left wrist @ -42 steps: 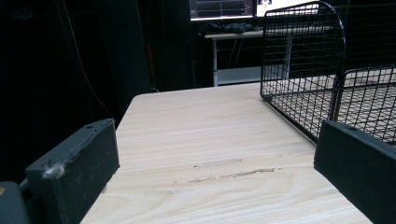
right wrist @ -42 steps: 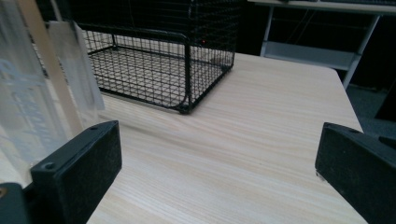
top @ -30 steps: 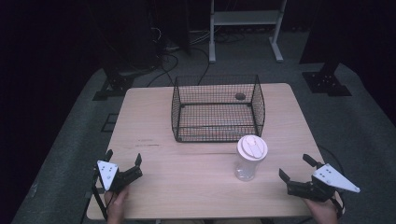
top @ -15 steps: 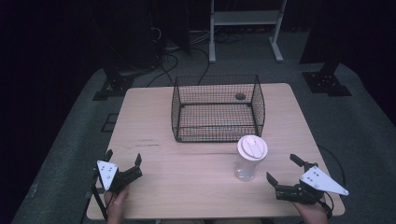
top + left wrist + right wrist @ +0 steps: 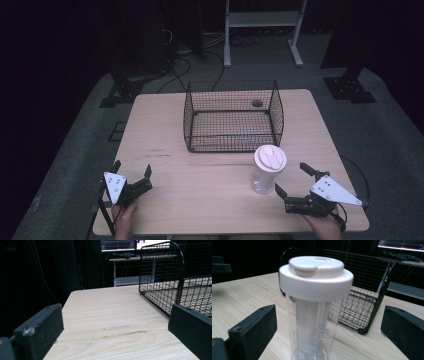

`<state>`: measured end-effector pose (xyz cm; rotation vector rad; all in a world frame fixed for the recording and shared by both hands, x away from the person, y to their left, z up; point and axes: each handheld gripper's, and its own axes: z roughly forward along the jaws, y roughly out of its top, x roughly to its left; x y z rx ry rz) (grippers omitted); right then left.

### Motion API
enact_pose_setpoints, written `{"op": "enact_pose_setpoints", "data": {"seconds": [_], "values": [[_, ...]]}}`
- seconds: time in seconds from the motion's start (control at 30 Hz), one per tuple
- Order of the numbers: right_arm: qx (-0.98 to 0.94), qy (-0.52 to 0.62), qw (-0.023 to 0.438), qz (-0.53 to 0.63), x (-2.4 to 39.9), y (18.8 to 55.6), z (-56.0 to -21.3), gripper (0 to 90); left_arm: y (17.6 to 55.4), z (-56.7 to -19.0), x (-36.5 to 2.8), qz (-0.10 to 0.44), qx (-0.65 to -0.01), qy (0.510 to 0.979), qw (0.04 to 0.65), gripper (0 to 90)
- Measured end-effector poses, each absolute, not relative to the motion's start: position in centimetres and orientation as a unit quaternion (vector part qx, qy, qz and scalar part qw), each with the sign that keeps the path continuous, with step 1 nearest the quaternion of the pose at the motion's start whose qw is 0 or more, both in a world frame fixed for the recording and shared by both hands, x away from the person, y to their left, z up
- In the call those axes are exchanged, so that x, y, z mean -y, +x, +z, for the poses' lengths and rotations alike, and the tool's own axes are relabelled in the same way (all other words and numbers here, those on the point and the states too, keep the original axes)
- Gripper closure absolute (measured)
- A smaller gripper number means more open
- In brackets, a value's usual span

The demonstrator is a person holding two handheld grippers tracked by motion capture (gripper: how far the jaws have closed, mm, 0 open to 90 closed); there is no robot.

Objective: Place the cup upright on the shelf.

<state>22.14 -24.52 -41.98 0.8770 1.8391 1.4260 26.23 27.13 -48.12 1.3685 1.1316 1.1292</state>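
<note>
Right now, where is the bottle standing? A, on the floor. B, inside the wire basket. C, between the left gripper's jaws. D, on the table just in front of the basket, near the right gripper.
D: the bottle stands upright on the table, outside the basket, with the open right gripper beside it, not touching.

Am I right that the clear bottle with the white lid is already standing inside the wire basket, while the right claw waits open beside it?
Not quite. The clear bottle stands on the table in front of the wire basket, outside it, as the high view shows. The rest holds: the right claw is open beside it, jaws spread to either side of the bottle in the right gripper view.
</note>
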Motion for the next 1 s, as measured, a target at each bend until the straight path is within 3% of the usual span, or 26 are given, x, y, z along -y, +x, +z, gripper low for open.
{"op": "enact_pose_setpoints", "data": {"seconds": [1.0], "values": [[-0.689, 0.356, 0.325, 0.542, 20.9, 24.8, -41.7, 0.0, 26.2, -48.1, -27.1, 0.466, -0.466, 0.565, 0.497, 0.0]]}}
